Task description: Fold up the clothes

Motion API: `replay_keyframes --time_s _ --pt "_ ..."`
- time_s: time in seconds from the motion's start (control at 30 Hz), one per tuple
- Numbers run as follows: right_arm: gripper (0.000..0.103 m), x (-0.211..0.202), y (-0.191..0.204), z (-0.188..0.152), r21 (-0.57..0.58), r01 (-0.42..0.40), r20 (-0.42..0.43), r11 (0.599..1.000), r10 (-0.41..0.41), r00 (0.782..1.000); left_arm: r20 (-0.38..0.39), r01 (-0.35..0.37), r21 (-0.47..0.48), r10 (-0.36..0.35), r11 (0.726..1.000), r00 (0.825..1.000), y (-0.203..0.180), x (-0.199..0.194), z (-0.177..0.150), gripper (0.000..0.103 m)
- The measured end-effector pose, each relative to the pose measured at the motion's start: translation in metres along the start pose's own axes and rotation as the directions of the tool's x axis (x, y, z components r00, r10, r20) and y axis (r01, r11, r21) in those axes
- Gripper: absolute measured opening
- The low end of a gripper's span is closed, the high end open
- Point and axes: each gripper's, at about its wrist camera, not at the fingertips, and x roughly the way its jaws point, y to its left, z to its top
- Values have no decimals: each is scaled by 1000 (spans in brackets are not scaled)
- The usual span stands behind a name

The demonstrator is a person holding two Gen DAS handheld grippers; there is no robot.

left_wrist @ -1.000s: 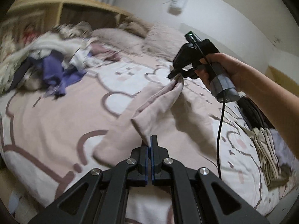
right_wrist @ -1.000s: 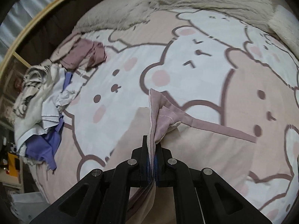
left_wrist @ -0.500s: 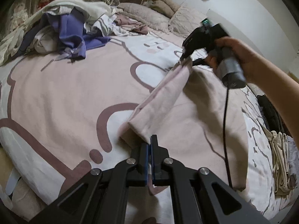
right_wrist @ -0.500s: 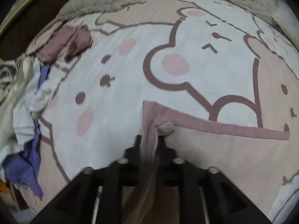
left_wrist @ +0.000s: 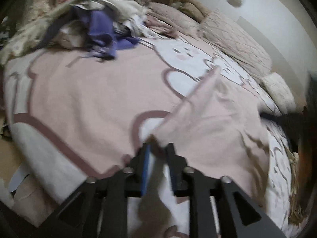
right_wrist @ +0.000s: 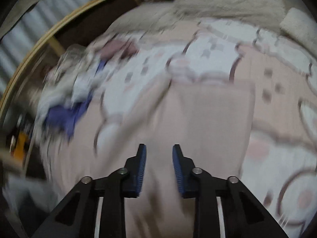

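1. Both views are blurred. They look out over a bed covered by a pink and white cartoon bedspread (left_wrist: 83,103)
2. A pale pink garment (left_wrist: 214,130) lies on the bedspread in the left wrist view, spreading from the centre toward 4 o'clock, with one narrow fold running up toward 1 o'clock
3. The left gripper (left_wrist: 157,152) sits at 6 o'clock in its view, fingers spread apart. The near corner of the garment lies right at the fingertips; the blur hides whether it touches them
4. The right gripper (right_wrist: 159,150) sits at 6 o'clock in its own view, its blue-padded fingers (right_wrist: 141,166) spread wide with nothing between them
5. In the right wrist view the same garment (right_wrist: 206,123) lies flat beyond and beneath the fingers, its far edge straight across the centre
6. A pile of clothes (left_wrist: 83,25), white, cream and purple, sits at 10 to 11 o'clock in the left view
7. A beige quilted blanket (left_wrist: 233,37) is bunched at 1 to 2 o'clock
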Motion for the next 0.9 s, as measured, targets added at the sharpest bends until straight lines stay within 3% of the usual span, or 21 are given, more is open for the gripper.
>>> replay_keyframes --time_s 0.1,0.17,0.27,0.37,0.47,0.53,0.63,0.73,0.8,0.9 --pt "27 6 -2 -58 -9 -14 -29 1000 13 999 37 -49 -24 50 999 998 8 -12 5 26" --pt "26 11 -8 -86 -9 1 -7 1000 -1 1000 73 -41 -10 42 999 996 6 -21 12 26" --pt "26 10 -13 -110 10 -6 118 1000 4 993 124 -1 91 -11 996 992 -17 -35 27 26" --pt "26 12 -5 -110 -16 34 154 999 -31 988 119 87 237 -118 968 986 -59 -41 46 26" --pt "26 13 -7 -108 -3 12 158 1000 -11 987 43 172 378 -203 910 978 -107 -29 66 26" --pt "26 12 -13 -109 21 -22 166 1000 19 986 -74 250 454 -243 855 967 -146 -2 79 26" --pt "26 9 -19 -119 30 -40 184 999 34 982 -241 328 496 -235 804 942 -190 52 87 26" --pt "26 7 -20 -126 20 -32 197 999 27 980 -349 335 484 -172 808 921 -211 107 92 26" --pt "26 6 -18 -128 10 -20 202 1000 17 979 -383 302 488 -110 819 917 -214 142 98 26" --pt "27 5 -16 -130 -2 -5 210 1000 5 978 -376 254 498 -58 829 925 -208 178 123 26"
